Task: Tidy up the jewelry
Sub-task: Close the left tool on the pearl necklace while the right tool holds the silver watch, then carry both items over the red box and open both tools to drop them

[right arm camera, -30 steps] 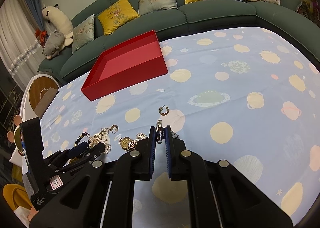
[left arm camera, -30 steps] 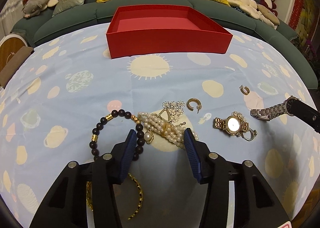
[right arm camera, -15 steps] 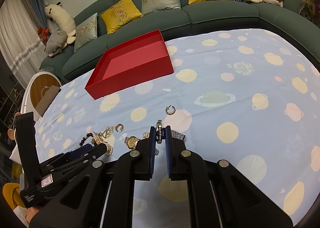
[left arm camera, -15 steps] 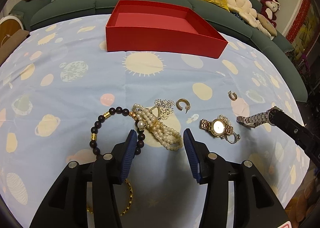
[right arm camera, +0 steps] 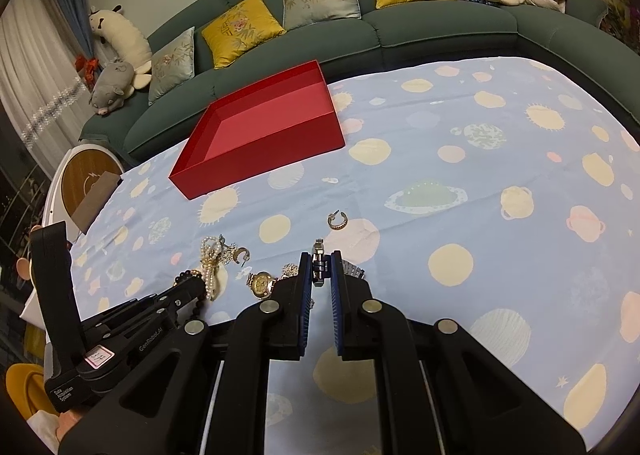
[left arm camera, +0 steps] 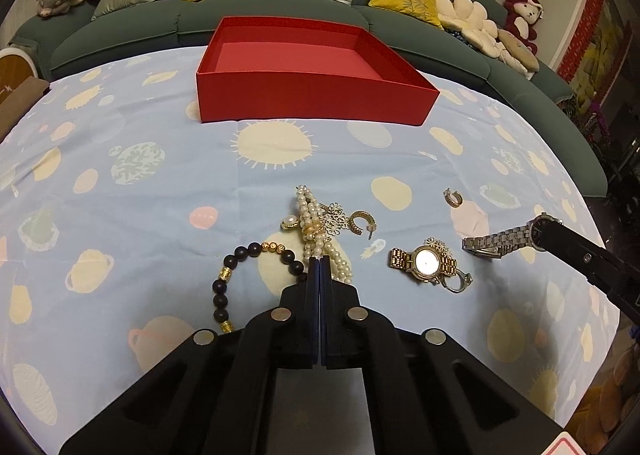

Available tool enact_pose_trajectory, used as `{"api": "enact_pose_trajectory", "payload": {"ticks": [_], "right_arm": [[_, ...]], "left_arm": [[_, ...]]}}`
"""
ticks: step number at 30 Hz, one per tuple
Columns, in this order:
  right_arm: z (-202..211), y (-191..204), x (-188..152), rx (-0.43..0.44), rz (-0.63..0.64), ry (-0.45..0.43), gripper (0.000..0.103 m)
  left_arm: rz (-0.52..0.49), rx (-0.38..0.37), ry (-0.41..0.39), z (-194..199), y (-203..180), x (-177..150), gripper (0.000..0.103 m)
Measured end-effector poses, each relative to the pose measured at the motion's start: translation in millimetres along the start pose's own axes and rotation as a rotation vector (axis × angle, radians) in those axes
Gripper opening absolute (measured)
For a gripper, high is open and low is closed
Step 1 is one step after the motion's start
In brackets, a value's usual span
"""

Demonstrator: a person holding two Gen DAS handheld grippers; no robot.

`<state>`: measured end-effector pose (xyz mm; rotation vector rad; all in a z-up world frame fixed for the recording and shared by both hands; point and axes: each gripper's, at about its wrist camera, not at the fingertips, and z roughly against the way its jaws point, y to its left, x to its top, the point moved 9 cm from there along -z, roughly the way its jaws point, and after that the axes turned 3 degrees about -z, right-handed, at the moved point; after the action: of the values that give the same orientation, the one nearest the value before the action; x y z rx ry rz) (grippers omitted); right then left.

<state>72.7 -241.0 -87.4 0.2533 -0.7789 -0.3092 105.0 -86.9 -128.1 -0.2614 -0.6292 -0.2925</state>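
An open red box (left arm camera: pixel 312 95) stands at the far side of the table; it also shows in the right wrist view (right arm camera: pixel 256 135). My left gripper (left arm camera: pixel 320 261) is shut on the pearl bracelet (left arm camera: pixel 312 223), whose strands trail away from the fingertips. A dark bead bracelet (left arm camera: pixel 240 275) lies to its left. A gold watch (left arm camera: pixel 424 261) and a gold hoop earring (left arm camera: pixel 362 221) lie to its right. My right gripper (right arm camera: pixel 320 267) is shut on a silver watch (right arm camera: pixel 318 261), which also shows in the left wrist view (left arm camera: pixel 500 245), held just above the cloth.
A second hoop earring (left arm camera: pixel 453 197) lies apart on the blue planet-print tablecloth (left arm camera: pixel 120 183). A silver ring (left arm camera: pixel 458 281) lies by the gold watch. A green sofa (left arm camera: pixel 280 19) with cushions curves behind the table. A small wooden round table (right arm camera: pixel 86 179) stands at the left.
My left gripper has closed from wide open onto the pearl bracelet, and the pearls now stretch lengthwise. My right gripper still holds the silver watch and has shifted slightly.
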Motion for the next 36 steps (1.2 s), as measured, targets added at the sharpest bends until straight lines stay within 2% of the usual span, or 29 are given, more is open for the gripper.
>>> {"api": "enact_pose_trajectory", "payload": {"ticks": [5, 9, 14, 16, 18, 22, 23, 24, 26, 27, 36], "right_arm": [[2, -1, 1, 0.001, -0.006, -0.003, 0.009], [2, -1, 1, 0.002, -0.005, -0.002, 0.009], [1, -1, 1, 0.001, -0.004, 0.001, 0.009], [1, -1, 1, 0.001, -0.006, 0.003, 0.009], [0, -1, 1, 0.002, -0.005, 0.004, 0.009], [1, -1, 1, 0.004, -0.007, 0.005, 0.009], [1, -1, 1, 0.005, -0.008, 0.005, 0.009], [1, -1, 1, 0.005, -0.008, 0.004, 0.009], [1, 0, 0, 0.007, -0.007, 0.002, 0.009], [1, 0, 0, 0.008, -0.006, 0.001, 0.009], [9, 8, 2, 0.028, 0.006, -0.014, 0.009]], "left_arm": [[0.019, -0.046, -0.004, 11, -2, 3, 0.0], [0.019, -0.044, 0.001, 10, -7, 4, 0.004], [-0.013, 0.016, 0.014, -4, -11, 6, 0.016], [-0.019, 0.049, 0.017, -8, -9, 6, 0.027], [-0.022, 0.067, 0.01, -11, -8, 6, 0.028], [-0.047, 0.074, -0.003, -12, -9, 6, 0.027], [-0.05, 0.075, -0.004, -11, -9, 6, 0.024], [-0.053, 0.075, -0.005, -12, -8, 6, 0.016], [-0.044, 0.061, -0.003, -10, -6, 6, 0.013], [-0.04, 0.054, -0.003, -9, -5, 6, 0.007], [-0.02, -0.006, -0.078, 32, -6, 18, 0.006]]}}
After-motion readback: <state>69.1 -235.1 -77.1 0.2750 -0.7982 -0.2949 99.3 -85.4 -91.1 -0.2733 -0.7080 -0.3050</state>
